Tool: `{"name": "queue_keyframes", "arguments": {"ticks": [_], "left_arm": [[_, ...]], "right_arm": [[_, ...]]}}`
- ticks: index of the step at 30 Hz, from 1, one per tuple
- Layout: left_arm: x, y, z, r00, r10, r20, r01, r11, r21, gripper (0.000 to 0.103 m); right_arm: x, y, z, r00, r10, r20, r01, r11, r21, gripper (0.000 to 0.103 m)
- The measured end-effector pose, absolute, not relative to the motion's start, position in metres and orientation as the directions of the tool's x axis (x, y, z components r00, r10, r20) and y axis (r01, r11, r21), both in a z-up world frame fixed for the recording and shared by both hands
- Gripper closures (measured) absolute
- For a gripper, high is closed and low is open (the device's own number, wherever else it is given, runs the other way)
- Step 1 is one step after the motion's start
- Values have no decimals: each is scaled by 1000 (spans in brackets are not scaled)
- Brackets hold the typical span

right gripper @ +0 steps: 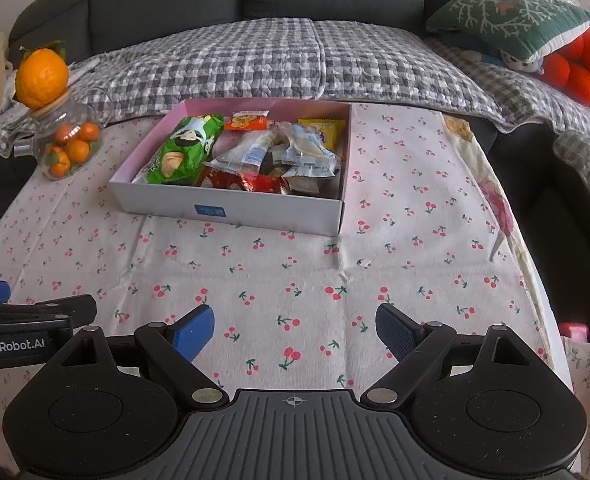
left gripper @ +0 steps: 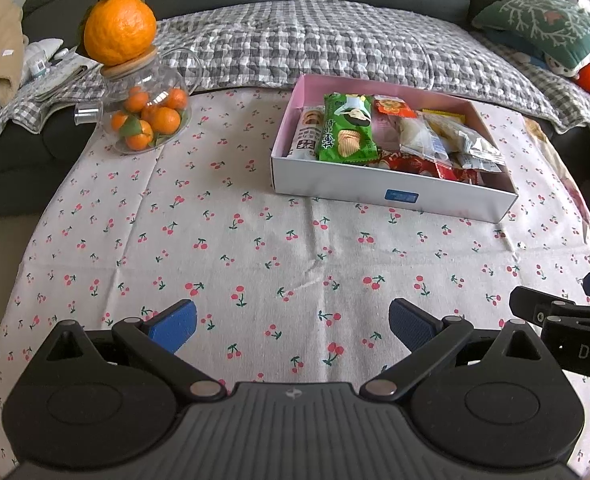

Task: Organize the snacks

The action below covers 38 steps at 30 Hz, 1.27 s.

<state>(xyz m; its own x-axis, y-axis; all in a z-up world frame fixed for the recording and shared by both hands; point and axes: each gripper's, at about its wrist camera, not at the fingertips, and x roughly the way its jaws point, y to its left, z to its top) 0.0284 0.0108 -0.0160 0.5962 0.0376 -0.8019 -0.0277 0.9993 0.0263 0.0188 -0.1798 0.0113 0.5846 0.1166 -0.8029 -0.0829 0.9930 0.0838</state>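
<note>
A shallow white box [left gripper: 391, 194] with a pink inside stands on the cherry-print tablecloth [left gripper: 255, 248], holding several snack packets. A green chip bag [left gripper: 345, 128] lies at its left side, clear wrapped pastries [left gripper: 435, 136] and red packets [left gripper: 423, 166] to the right. The box [right gripper: 231, 208], green bag [right gripper: 183, 152] and tablecloth [right gripper: 295, 264] also show in the right wrist view. My left gripper [left gripper: 293, 326] is open and empty above the cloth, well short of the box. My right gripper [right gripper: 295, 330] is open and empty beside it; its fingers [left gripper: 535, 304] show at the right edge.
A glass teapot [left gripper: 147, 112] of small tangerines, with a big orange [left gripper: 119, 32] on its lid, stands at the table's back left. A sofa with a checked blanket [left gripper: 315, 44] lies behind, with a green cushion [left gripper: 543, 24] at the right. The table edge [right gripper: 507, 216] drops off right.
</note>
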Motion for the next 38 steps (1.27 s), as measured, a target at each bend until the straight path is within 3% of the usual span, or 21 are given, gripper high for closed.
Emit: {"name": "queue_keyframes", "arguments": {"ticks": [38], "left_arm": [[27, 9, -16, 597, 24, -802, -10, 1000, 22, 0]], "right_arm": [[19, -179, 8, 578, 116, -808, -83, 993, 84, 13]]}}
